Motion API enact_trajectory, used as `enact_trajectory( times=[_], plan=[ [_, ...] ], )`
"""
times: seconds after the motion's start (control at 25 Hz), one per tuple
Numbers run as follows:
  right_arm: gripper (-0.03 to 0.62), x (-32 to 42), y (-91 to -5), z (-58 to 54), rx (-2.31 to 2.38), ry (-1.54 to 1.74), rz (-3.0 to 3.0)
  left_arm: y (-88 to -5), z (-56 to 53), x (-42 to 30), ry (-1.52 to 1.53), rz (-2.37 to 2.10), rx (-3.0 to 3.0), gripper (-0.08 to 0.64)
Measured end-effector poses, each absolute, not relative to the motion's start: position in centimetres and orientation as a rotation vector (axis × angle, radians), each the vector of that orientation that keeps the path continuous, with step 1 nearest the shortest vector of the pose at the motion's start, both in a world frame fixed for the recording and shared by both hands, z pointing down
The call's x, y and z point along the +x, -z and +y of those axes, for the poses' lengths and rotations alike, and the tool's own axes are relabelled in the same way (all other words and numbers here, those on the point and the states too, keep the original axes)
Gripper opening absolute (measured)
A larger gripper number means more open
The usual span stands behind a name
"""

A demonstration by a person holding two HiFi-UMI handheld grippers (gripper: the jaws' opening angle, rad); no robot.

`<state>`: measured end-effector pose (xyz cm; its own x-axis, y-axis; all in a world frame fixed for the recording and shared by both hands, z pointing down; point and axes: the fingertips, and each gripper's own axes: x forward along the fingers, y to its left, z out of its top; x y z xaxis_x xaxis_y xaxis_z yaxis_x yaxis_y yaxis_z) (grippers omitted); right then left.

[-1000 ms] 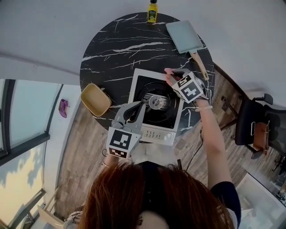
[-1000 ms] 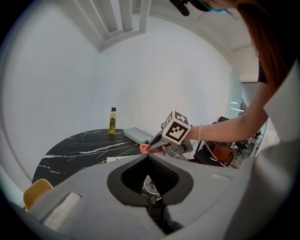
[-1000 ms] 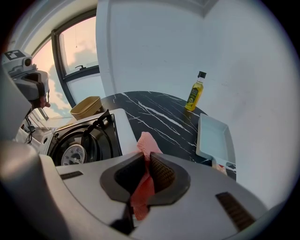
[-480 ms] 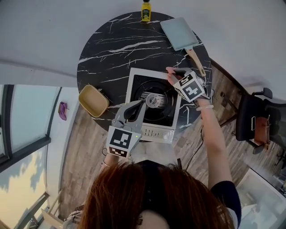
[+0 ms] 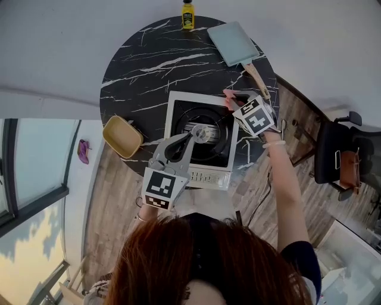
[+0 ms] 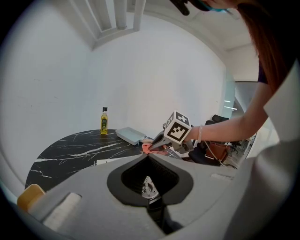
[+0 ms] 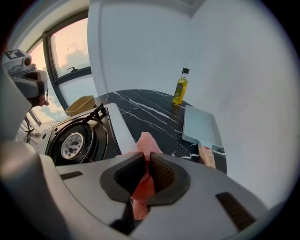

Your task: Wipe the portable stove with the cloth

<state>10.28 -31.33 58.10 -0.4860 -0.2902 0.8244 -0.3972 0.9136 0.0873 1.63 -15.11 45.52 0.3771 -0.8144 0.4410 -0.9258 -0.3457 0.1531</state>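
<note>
The portable stove [image 5: 178, 107], white with a black top and a round burner [image 5: 203, 132], sits at the near edge of a round black marble table [image 5: 149, 59]. My right gripper [image 5: 233, 100] is shut on a pink cloth [image 5: 228, 95] at the stove's far right corner. In the right gripper view the cloth [image 7: 147, 143] hangs pinched between the jaws of my right gripper [image 7: 146, 164], beside the stove [image 7: 79, 138]. My left gripper [image 5: 191, 134] hovers over the stove's near left part, jaws shut on nothing. The left gripper view shows my left gripper [image 6: 149, 157] and the cloth [image 6: 146, 148].
A yellow bottle [image 5: 187, 14] stands at the table's far edge. A grey-blue rectangular pan [image 5: 233, 43] with a wooden handle lies far right. A tan bowl [image 5: 122, 136] rests at the left edge. A dark chair [image 5: 336, 158] stands off to the right.
My right gripper has slid the cloth a little toward the stove's far right corner. The left gripper has hardly moved. The head camera has shifted slightly.
</note>
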Motion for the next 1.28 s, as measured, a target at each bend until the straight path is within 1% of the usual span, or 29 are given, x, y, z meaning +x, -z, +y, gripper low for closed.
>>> enact_trajectory(
  times=[0.84, 1.28],
  plan=[
    [0.037, 14.3, -58.2, -31.6, 0.608, -0.168, -2.072, -45.2, -15.1, 3.1, -0.426, -1.450, 2.317, 0.012],
    [0.037, 14.3, -58.0, -30.5, 0.646, -0.143, -2.045, -44.4, -15.0, 3.3, -0.423, -1.419, 2.365, 0.012]
  ],
)
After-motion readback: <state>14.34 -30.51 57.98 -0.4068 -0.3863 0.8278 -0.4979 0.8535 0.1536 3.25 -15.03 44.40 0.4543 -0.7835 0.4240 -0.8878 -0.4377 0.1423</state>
